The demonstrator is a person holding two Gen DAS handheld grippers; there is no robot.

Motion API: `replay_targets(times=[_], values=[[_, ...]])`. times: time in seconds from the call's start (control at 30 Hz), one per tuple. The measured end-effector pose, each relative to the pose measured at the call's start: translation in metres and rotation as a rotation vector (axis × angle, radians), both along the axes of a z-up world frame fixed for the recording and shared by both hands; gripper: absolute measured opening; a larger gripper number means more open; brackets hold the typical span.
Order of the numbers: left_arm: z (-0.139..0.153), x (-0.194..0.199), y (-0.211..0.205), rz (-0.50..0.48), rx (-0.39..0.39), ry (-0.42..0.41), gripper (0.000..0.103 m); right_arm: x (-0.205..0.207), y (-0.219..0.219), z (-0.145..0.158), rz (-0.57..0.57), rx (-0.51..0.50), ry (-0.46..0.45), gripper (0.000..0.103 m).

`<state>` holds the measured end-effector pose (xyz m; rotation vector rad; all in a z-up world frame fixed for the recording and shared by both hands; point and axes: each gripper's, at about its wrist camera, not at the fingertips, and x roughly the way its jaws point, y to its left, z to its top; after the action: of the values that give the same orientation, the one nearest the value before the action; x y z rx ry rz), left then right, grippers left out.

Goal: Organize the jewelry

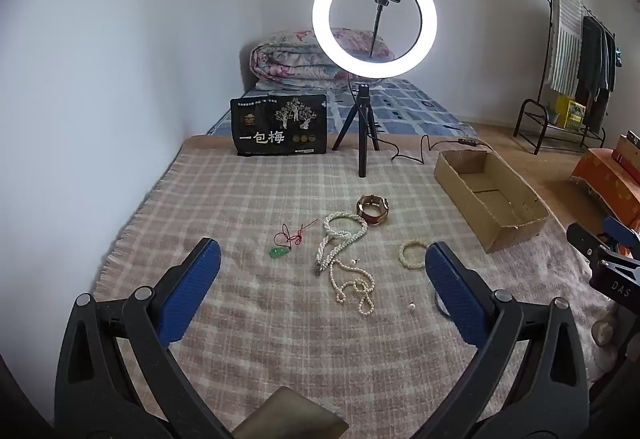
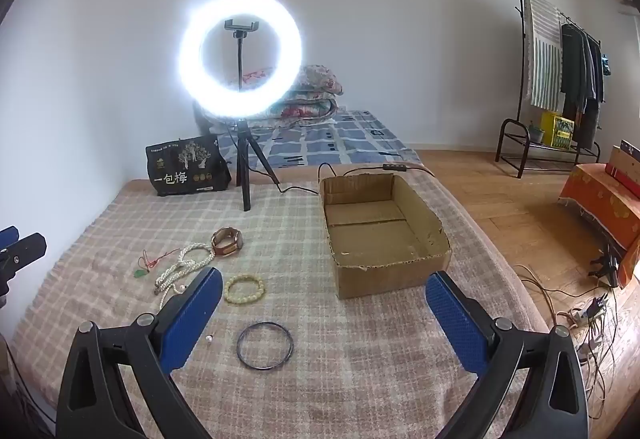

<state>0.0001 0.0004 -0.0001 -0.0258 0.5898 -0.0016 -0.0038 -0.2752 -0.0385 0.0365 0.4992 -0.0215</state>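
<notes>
Jewelry lies on a checked blanket (image 1: pixel 260 191): a brown watch (image 1: pixel 373 209), a pearl necklace (image 1: pixel 340 251), a green pendant on a red cord (image 1: pixel 281 252) and a pale bead bracelet (image 1: pixel 412 254). The right wrist view adds a thin black ring bangle (image 2: pixel 264 346) and a small loose pearl (image 2: pixel 208 338), along with the watch (image 2: pixel 227 241) and the bracelet (image 2: pixel 244 288). An open cardboard box (image 2: pixel 384 271) stands empty to the right. My left gripper (image 1: pixel 322 271) hovers open over the necklace. My right gripper (image 2: pixel 324 295) is open above the blanket, holding nothing.
A lit ring light on a tripod (image 1: pixel 362 127) stands at the blanket's far edge, its cable (image 2: pixel 300 187) trailing toward the box. A black snack bag (image 1: pixel 279 124) leans beside it. Folded bedding (image 1: pixel 288 55), a clothes rack (image 2: pixel 560 79) and floor cables (image 2: pixel 588 315) lie beyond.
</notes>
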Motion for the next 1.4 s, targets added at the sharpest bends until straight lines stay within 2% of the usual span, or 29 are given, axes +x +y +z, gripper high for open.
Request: replay_targets(times=[1.0, 1.4], values=[[0.001, 0.000, 0.000, 0.003, -0.005, -0.013, 0.103, -0.001, 0.007, 0.002, 0.024, -0.014, -0.019, 0.103], [0.010, -0.002, 0.002, 0.007, -0.008, -0.027, 0.103, -0.002, 0.006, 0.006, 0.022, -0.015, -0.026, 0.103]])
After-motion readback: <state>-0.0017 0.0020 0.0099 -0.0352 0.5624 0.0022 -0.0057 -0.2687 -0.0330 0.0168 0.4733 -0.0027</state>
